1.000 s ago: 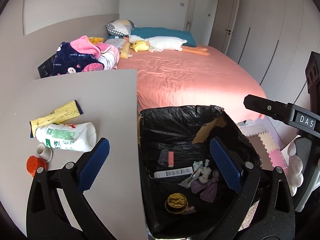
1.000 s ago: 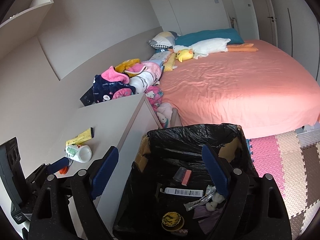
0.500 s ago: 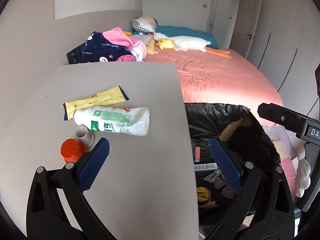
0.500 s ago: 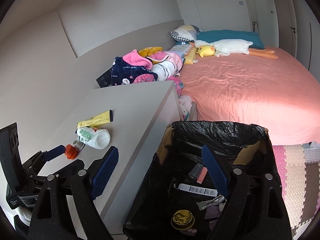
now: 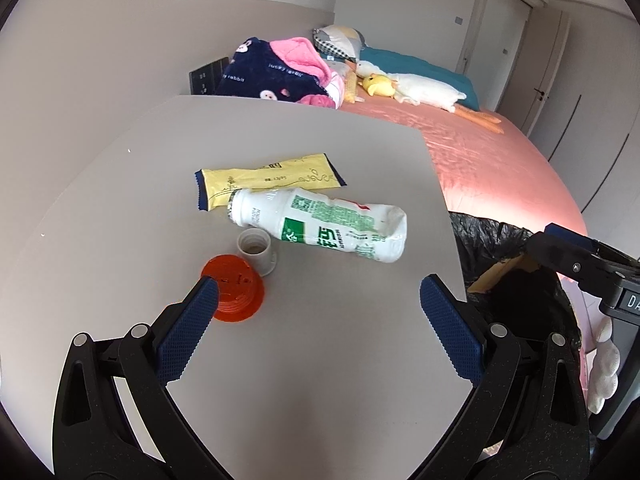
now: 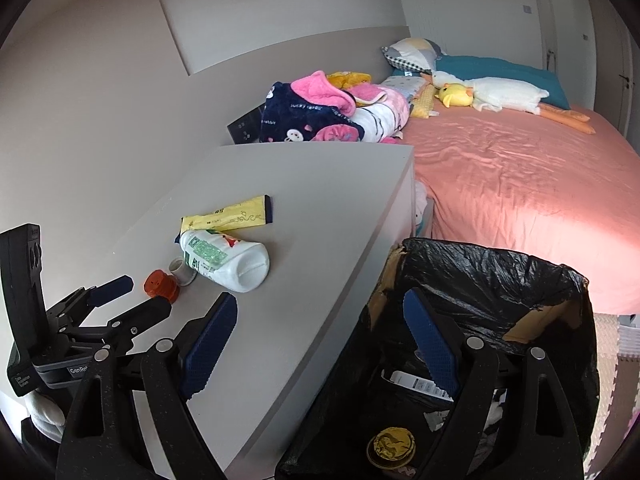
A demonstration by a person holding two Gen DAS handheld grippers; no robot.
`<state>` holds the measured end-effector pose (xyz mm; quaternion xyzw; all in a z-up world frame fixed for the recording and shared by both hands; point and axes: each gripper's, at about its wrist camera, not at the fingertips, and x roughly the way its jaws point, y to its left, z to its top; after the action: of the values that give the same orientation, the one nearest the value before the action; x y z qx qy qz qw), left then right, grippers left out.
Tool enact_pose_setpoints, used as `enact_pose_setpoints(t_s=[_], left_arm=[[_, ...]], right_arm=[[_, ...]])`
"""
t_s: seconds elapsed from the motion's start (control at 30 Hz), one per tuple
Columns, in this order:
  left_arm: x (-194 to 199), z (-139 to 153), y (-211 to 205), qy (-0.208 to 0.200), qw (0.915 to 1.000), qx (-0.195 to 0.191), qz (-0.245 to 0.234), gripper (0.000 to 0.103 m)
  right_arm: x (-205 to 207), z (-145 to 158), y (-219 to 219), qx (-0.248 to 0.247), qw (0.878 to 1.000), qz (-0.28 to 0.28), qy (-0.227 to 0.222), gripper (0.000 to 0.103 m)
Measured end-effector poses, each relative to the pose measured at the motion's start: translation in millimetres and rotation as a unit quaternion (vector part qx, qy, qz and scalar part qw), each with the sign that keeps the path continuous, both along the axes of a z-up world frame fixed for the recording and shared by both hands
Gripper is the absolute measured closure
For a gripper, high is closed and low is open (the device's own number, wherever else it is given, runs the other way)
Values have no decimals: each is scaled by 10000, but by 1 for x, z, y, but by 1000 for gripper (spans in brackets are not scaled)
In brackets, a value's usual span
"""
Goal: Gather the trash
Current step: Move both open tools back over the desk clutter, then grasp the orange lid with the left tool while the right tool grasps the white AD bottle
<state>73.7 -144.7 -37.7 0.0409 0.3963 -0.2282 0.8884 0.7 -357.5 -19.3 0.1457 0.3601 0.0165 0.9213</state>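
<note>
A pink bed (image 6: 520,184) fills the view from one to three o'clock; a white goose plush (image 6: 500,94) lies by a teal pillow (image 6: 520,72) at one o'clock; a navy and pink blanket (image 6: 316,114) is heaped at twelve; foam floor mats (image 6: 616,360) show at four o'clock.

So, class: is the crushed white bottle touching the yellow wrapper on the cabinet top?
Touching. In the left wrist view the white bottle lies with its neck overlapping the yellow wrapper, no gap between; the right wrist view agrees.

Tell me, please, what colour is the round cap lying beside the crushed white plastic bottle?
The round cap is orange; the left wrist view shows it best.
</note>
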Motion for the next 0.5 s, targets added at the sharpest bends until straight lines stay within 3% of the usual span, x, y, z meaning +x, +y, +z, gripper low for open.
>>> enact_pose_setpoints(t_s=[0.5], left_arm=[[15,-11,31,-90,9985,176,506,6]], right_arm=[[50,-7,42,-210,9974,669,150,18]])
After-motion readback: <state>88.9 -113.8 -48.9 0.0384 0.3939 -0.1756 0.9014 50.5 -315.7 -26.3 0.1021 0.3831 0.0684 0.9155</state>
